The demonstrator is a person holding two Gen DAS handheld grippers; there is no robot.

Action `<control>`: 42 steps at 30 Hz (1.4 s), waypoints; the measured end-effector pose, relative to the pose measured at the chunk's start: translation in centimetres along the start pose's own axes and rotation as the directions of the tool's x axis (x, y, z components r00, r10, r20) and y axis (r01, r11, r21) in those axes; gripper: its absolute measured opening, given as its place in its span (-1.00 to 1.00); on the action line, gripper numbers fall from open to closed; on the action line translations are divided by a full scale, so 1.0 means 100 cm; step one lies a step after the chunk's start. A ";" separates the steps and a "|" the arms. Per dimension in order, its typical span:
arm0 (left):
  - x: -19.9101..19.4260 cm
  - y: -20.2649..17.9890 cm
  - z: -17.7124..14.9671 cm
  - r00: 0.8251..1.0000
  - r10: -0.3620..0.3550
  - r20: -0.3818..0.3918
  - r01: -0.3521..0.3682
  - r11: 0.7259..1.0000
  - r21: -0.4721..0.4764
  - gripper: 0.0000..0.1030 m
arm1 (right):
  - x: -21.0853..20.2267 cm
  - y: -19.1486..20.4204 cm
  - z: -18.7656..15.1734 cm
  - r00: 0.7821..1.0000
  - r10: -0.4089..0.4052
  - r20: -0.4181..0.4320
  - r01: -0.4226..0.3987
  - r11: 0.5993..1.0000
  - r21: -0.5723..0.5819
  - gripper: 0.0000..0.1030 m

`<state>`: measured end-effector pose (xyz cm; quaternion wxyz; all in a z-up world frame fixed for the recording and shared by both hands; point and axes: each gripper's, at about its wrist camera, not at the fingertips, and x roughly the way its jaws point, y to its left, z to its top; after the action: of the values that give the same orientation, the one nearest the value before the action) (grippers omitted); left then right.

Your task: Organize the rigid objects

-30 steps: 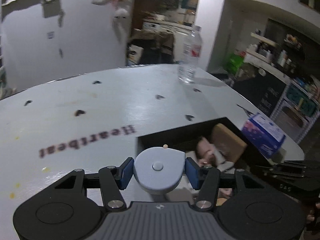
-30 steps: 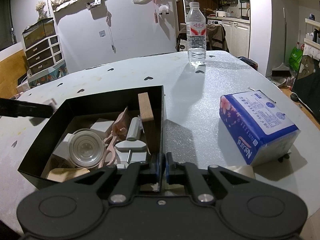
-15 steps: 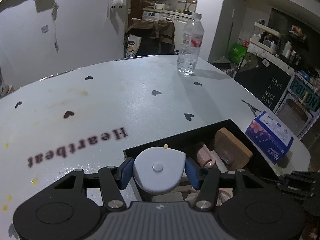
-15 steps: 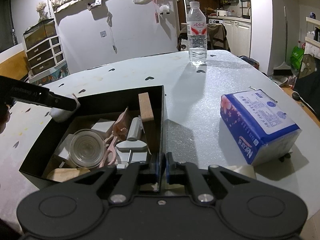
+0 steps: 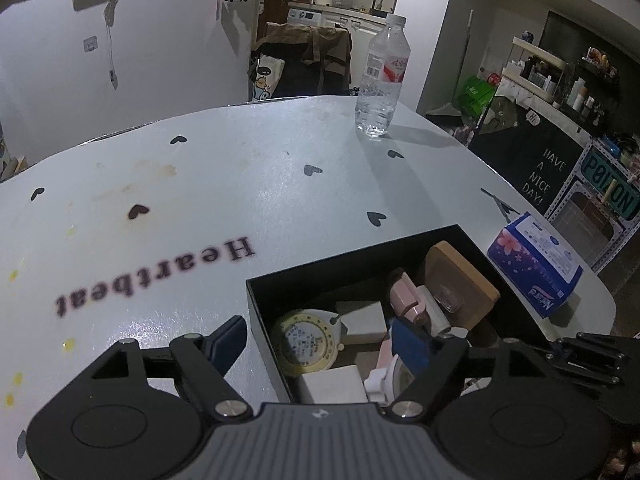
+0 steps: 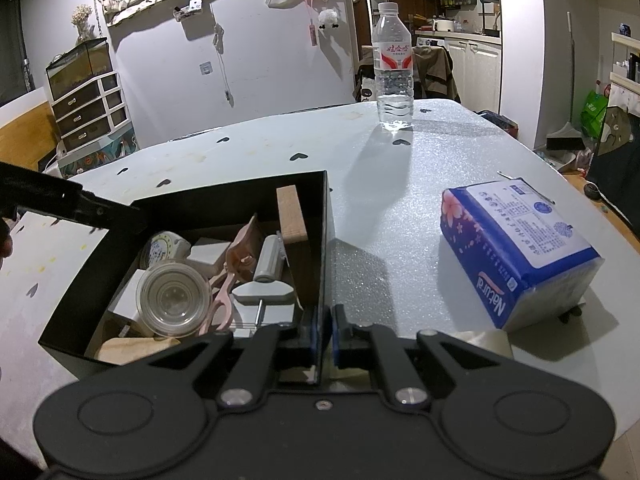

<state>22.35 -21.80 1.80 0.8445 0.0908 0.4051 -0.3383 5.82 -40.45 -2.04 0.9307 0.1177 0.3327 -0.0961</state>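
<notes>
The left claw (image 5: 320, 338) is held wide apart with nothing between its blue pads, poised over the near left corner of the black box (image 5: 360, 254). One pad is seen outside the box wall, the other above the contents. Directly below it, a round tape measure (image 5: 308, 342) is seen lying inside the box, its yellowish printed face turned up, beside white blocks (image 5: 362, 318).

The right claw (image 6: 325, 334) is pressed together on the box's right wall (image 6: 325, 240), one pad on either side of the thin black panel. Inside the box (image 6: 224, 196) a clear round container (image 6: 174, 299), a pink tool (image 6: 236, 264), a white cylinder (image 6: 269, 260) and a wooden block (image 6: 292, 214) leaning on the right wall are seen.

A blue tissue pack (image 6: 516, 252) is set on the counter (image 6: 380, 184) to the right of the box, apart from it. A water bottle (image 6: 393, 66) is stood upright near the far edge.
</notes>
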 end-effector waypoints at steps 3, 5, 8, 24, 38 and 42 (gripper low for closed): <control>-0.001 -0.001 -0.001 1.000 0.000 -0.002 0.000 1.000 0.001 0.60 | 0.000 0.000 0.000 1.000 0.000 0.000 0.000 1.000 0.000 -0.85; -0.003 -0.002 -0.002 1.000 -0.002 -0.003 0.002 1.000 0.002 0.62 | 0.000 0.000 0.000 1.000 0.000 0.000 0.000 1.000 -0.001 -0.85; -0.006 -0.004 -0.004 1.000 -0.008 -0.004 0.008 1.000 0.008 0.62 | 0.000 0.000 0.000 1.000 0.001 0.000 -0.001 1.000 0.001 -0.85; -0.036 -0.020 -0.017 0.999 0.003 0.037 -0.004 1.000 0.029 0.80 | -0.011 -0.001 0.003 0.999 0.016 0.028 -0.016 1.000 -0.001 -0.84; -0.076 -0.036 -0.053 0.973 0.086 0.215 -0.091 0.996 0.014 0.98 | -0.069 0.010 0.013 0.980 0.054 0.192 -0.037 0.995 -0.095 0.06; -0.086 -0.045 -0.073 0.946 0.151 0.288 -0.160 0.987 0.005 1.00 | -0.082 0.016 0.004 0.972 0.050 0.231 -0.022 0.992 -0.125 0.37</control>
<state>11.11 -17.80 3.94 0.9169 0.0846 0.2654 -0.2859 0.24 -38.21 3.83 0.9704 0.0547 0.2241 -0.0720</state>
